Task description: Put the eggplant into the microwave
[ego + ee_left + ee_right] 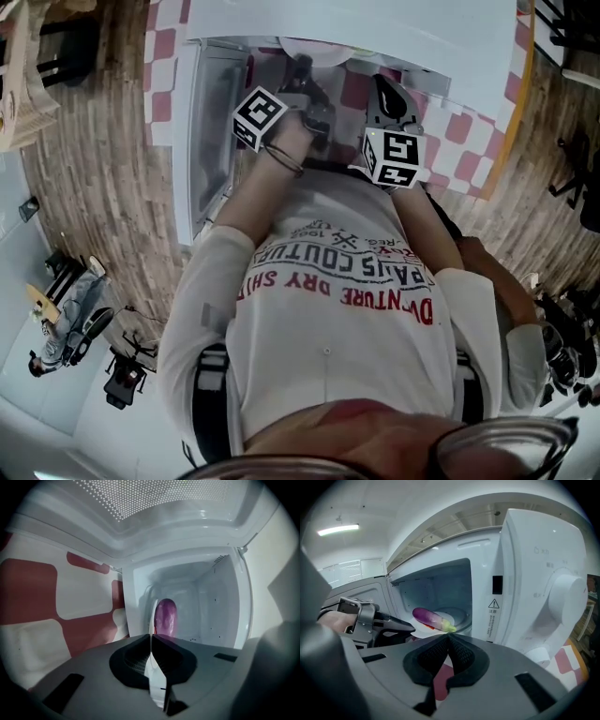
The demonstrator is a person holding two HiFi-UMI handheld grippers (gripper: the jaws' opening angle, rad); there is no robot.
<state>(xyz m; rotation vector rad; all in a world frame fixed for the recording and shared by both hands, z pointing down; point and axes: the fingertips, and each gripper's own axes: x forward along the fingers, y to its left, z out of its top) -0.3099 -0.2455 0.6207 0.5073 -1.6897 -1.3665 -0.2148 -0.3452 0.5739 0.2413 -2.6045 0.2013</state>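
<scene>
A purple eggplant (431, 618) with a green stem end lies on a white plate (423, 631) at the mouth of the open microwave (534, 588). My left gripper (404, 627) is shut on the plate's rim and holds it level just in front of the cavity. In the left gripper view the plate rim (153, 670) runs edge-on between the shut jaws of the left gripper (151, 637), with the eggplant (165, 616) beyond them and the cavity behind it. My right gripper (448, 636) is shut on nothing, to the right of the plate, near the control panel.
The microwave door (212, 131) stands swung open at the left. A red-and-white checked cloth (79, 597) covers the table under the microwave. The knob (568, 592) and control panel are at the right. A person's arms and shirt fill the head view's middle.
</scene>
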